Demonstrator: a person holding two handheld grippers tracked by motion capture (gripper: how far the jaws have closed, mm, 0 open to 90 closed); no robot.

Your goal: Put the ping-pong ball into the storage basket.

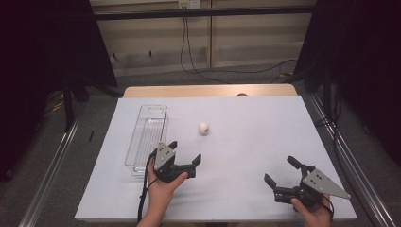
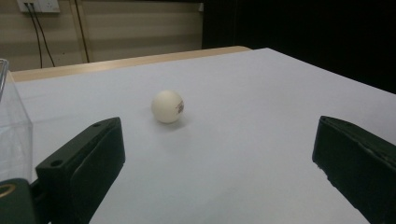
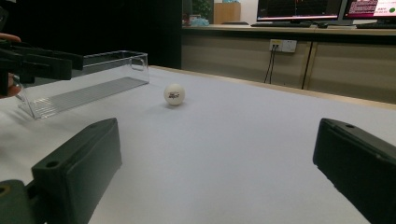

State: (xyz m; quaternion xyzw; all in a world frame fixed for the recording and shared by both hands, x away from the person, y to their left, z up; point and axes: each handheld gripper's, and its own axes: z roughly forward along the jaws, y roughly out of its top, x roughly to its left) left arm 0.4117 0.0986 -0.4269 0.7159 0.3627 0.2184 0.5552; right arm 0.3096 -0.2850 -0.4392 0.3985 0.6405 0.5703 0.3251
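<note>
A small white ball (image 1: 204,127) with a dark printed mark rests on the white table sheet (image 1: 246,142), right of a clear plastic tray (image 1: 147,135). My left gripper (image 1: 185,152) stands open just below the tray's near end, jaws pointing toward the ball (image 2: 167,106), which lies a short way ahead of them. My right gripper (image 1: 282,170) is open near the front right of the sheet, far from the ball (image 3: 174,94). Nothing is between either pair of jaws. From the right gripper view the tray (image 3: 88,79) lies left of the ball, with the left gripper (image 3: 42,63) in front of it.
The wooden table edge (image 1: 208,90) runs along the far side of the sheet. Black curtains hang on both sides, and metal rails (image 1: 52,165) flank the table. Cables trail on the floor behind. A wide stretch of bare sheet lies between the two grippers.
</note>
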